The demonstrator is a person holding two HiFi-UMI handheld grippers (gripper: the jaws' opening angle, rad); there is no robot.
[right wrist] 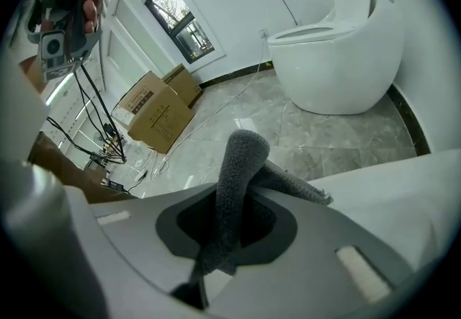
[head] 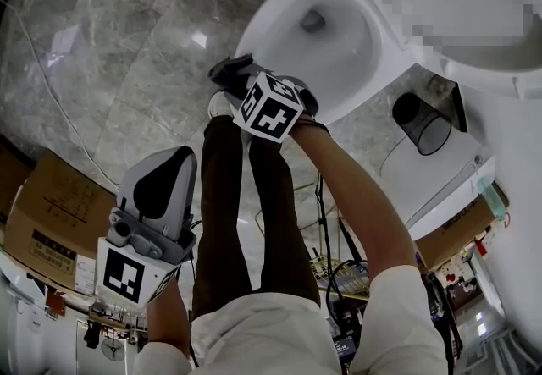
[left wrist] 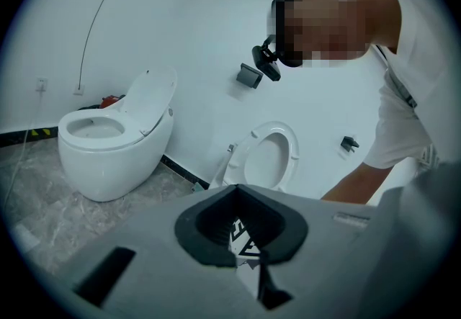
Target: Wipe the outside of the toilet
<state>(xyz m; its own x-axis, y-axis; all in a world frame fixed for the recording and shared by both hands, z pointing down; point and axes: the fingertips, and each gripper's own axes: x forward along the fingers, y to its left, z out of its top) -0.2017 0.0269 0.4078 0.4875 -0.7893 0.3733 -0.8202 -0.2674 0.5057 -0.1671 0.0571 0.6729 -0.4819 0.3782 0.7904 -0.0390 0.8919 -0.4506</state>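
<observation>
Toilet (head: 273, 26) glossy white; right gripper (head: 230, 72) clamped on fuzzy cloth (right wrist: 241, 159), left gripper (head: 169, 170) closed empty.

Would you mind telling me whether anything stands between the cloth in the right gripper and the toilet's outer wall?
Nothing visible does. The right gripper holds the grey cloth right at the toilet, at its front edge, with no object between; whether they touch is unclear.

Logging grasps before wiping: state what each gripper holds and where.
Right gripper clamps the grey cloth by its bunched part, folded end protruding. Left gripper holds nothing.
</observation>
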